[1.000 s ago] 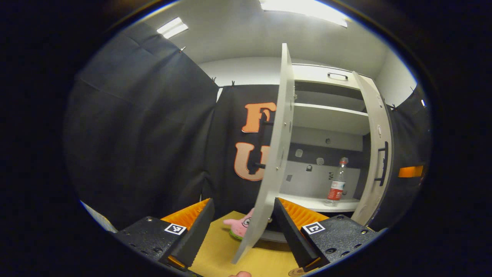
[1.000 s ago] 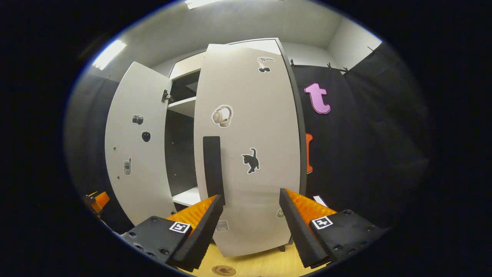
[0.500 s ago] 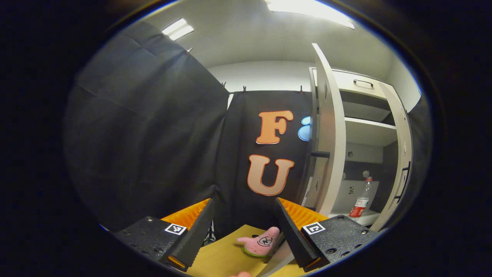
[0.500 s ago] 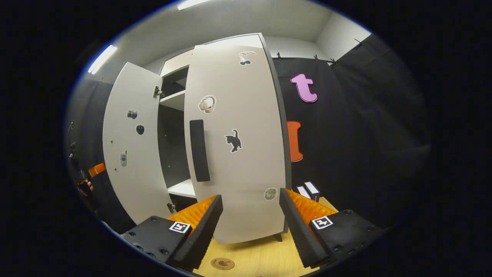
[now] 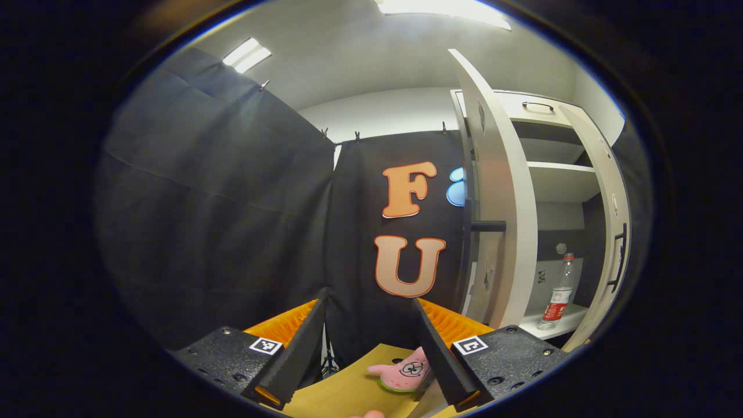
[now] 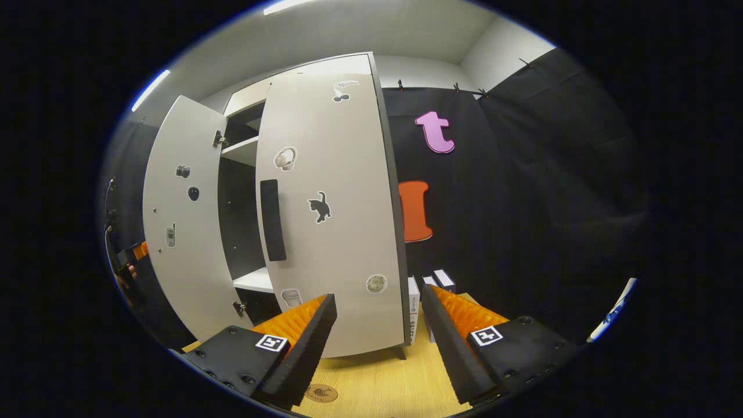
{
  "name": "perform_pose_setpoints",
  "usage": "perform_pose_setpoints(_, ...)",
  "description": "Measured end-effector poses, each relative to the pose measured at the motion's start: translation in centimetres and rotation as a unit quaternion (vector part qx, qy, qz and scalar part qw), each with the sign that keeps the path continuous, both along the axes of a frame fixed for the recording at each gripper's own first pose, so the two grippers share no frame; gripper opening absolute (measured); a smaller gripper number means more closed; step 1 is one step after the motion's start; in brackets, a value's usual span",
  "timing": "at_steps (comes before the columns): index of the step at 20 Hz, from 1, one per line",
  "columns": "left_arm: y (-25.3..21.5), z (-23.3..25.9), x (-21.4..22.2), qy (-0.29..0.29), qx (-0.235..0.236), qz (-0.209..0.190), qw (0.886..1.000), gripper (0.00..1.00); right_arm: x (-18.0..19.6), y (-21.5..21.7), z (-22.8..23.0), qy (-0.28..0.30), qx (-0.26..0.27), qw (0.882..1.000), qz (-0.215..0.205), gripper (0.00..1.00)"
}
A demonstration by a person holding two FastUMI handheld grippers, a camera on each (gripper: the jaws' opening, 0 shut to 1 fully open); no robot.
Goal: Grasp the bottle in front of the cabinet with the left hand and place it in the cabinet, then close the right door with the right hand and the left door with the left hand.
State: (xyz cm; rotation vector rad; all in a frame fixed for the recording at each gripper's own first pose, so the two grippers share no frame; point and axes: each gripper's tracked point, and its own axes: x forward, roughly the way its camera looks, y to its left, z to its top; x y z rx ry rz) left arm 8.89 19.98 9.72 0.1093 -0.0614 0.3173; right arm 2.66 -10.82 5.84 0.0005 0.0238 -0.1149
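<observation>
Standing half-hidden behind doors: bottle (image 5: 557, 292)

Right tongs (image 6: 374, 342) agape before nearly shut right door (image 6: 336, 232); left door (image 6: 177, 232) ajar.

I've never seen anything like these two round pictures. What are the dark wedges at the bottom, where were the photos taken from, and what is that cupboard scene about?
There is no robot here. A person holds a two-finger gripping tool in each hand, and a small fisheye camera rides on each tool, looking forward along its jaws. The wedges at the bottom are those jaws.

The left gripper view belongs to the left gripper. Its jaws stand apart and hold nothing. Past them a pink star-shaped toy lies on the wooden table. To the right is a white cabinet with a plastic bottle standing upright on its lower shelf, and the left door hanging open.

The right gripper view belongs to the right gripper, also open and empty. It faces the right door, nearly shut, decorated with stickers. Small boxes stand beside the cabinet.
</observation>
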Motion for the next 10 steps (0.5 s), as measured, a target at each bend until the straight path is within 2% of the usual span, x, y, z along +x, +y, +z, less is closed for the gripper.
perform_pose_setpoints(1,-0.4,-0.1,0.2,0.003,0.002,-0.011,1.000,0.87,-0.1,-0.4,0.0,-0.001,0.002,1.000,-0.004,0.98)
perform_pose_setpoints(2,-0.9,-0.2,0.2,0.007,0.002,-0.018,1.000,0.92,-0.1,-0.8,0.1,-0.002,0.005,1.000,-0.007,0.98)
perform_pose_setpoints(3,-1.4,-0.2,0.2,0.010,0.004,-0.025,1.000,0.87,-0.1,-1.1,0.1,-0.003,0.007,1.000,-0.009,0.98)
perform_pose_setpoints(4,-2.0,-0.2,0.2,0.013,0.006,-0.031,0.999,0.92,-0.3,-1.4,0.1,-0.004,0.009,1.000,-0.011,0.98)
perform_pose_setpoints(7,-4.2,-0.3,0.0,0.016,0.009,-0.048,0.999,0.92,-0.3,-2.1,0.0,-0.003,0.011,1.000,-0.011,0.98)
perform_pose_setpoints(8,-4.9,-0.3,0.1,0.018,0.009,-0.055,0.998,0.87,-0.4,-2.2,-0.2,-0.002,0.009,1.000,-0.012,0.98)
perform_pose_setpoints(10,-6.6,-0.5,0.1,0.024,0.007,-0.071,0.997,0.87,-0.6,-2.6,-0.2,0.000,0.005,1.000,-0.015,0.98)
